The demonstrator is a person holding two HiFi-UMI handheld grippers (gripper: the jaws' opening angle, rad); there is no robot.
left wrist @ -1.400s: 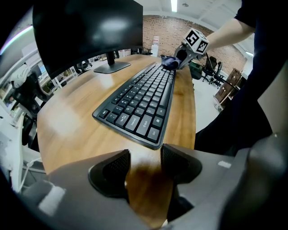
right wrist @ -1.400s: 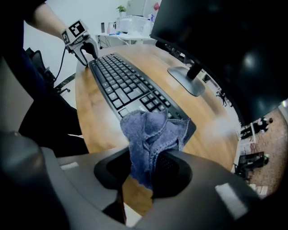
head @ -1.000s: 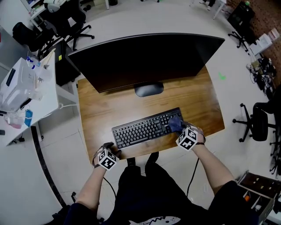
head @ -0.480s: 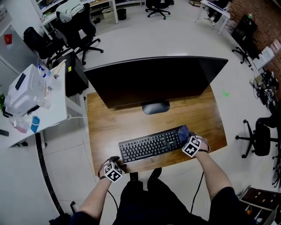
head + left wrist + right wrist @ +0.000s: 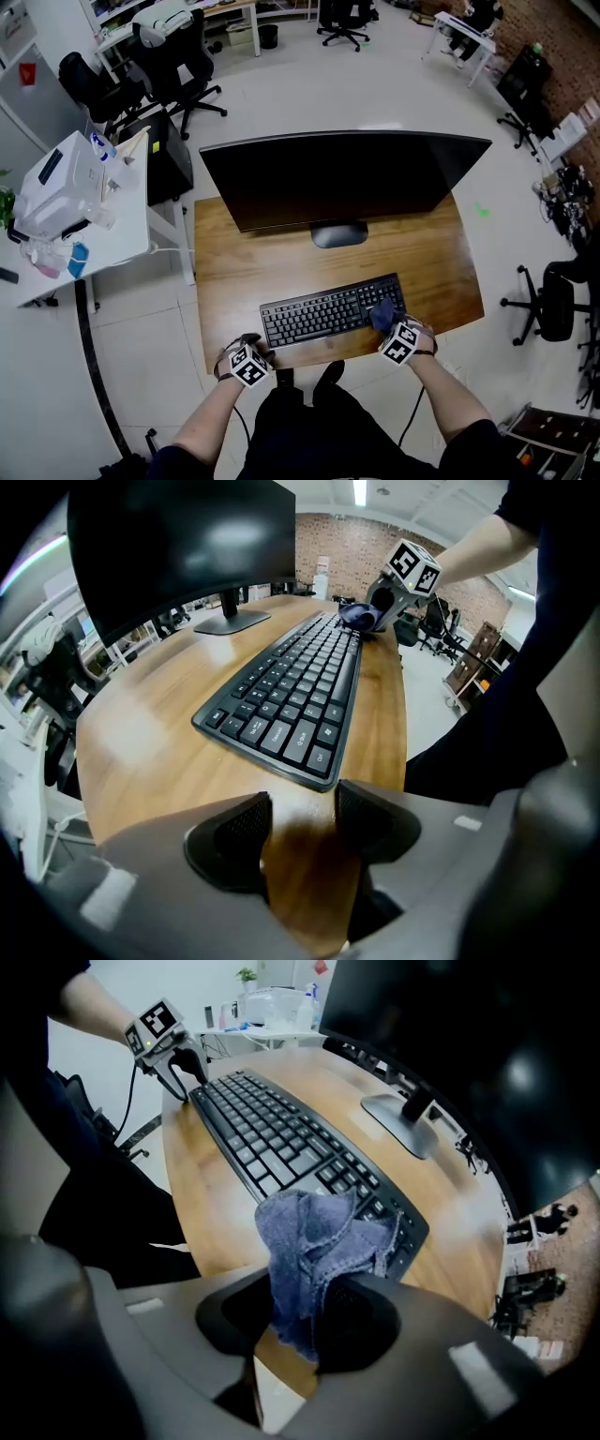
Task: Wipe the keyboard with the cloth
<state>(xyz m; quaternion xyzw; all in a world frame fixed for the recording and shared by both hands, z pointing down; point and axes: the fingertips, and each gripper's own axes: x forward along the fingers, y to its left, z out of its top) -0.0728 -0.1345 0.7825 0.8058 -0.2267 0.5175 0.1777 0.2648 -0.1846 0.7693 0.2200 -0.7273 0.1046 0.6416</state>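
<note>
A black keyboard lies on the wooden desk in front of the monitor. My right gripper is shut on a blue cloth, which rests on the keyboard's right end near its front edge. In the right gripper view the cloth bunches up out of the jaws, draped over the last keys of the keyboard. My left gripper sits at the desk's front edge by the keyboard's left corner. Its jaws stand a little apart with only bare wood between them.
A wide dark monitor on a round foot stands behind the keyboard. A white side table with equipment stands left of the desk. Office chairs stand on the floor at right and far back.
My right gripper has drawn the cloth from the keyboard's far right corner toward its front edge. The left gripper stays at the desk's front edge. The head view has shifted.
</note>
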